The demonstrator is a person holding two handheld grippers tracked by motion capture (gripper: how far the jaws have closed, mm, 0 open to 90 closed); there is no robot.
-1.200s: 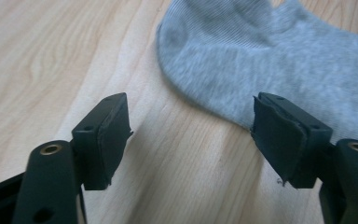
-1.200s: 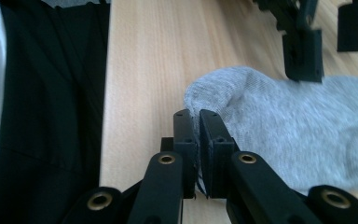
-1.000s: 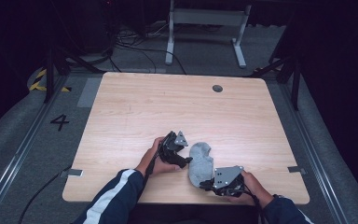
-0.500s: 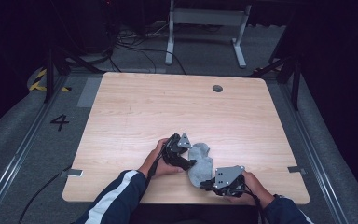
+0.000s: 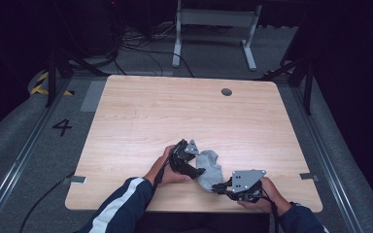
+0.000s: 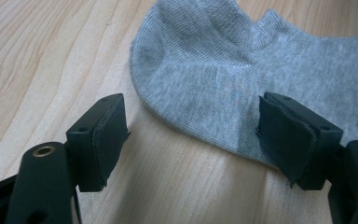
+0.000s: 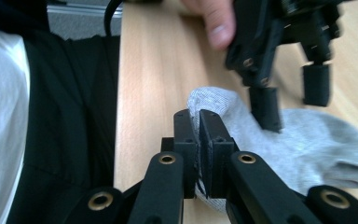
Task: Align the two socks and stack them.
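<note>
A grey ankle sock (image 5: 209,170) lies crumpled near the front of the wooden table (image 5: 175,111). My left gripper (image 5: 198,162) is at the sock's left side, and its jaws have just been opening. In the left gripper view they stand wide open (image 6: 193,112) over the sock's rounded edge (image 6: 242,60), one pad above the fabric, neither pressing it. My right gripper (image 5: 217,187) comes in from the front right. In the right gripper view its jaws (image 7: 199,123) are shut on a fold of the sock (image 7: 317,135), with the left gripper (image 7: 291,88) just beyond.
A round grommet (image 5: 227,91) sits in the tabletop at the back right. The table's front edge runs close under both hands. A metal stand (image 5: 213,19) and cables are on the floor behind the table. A "4" (image 5: 62,127) marks the floor at left.
The left gripper has edged slightly right, onto the sock's side, and the sock there has bunched a little. The right gripper has stayed put, still pinching the sock.
</note>
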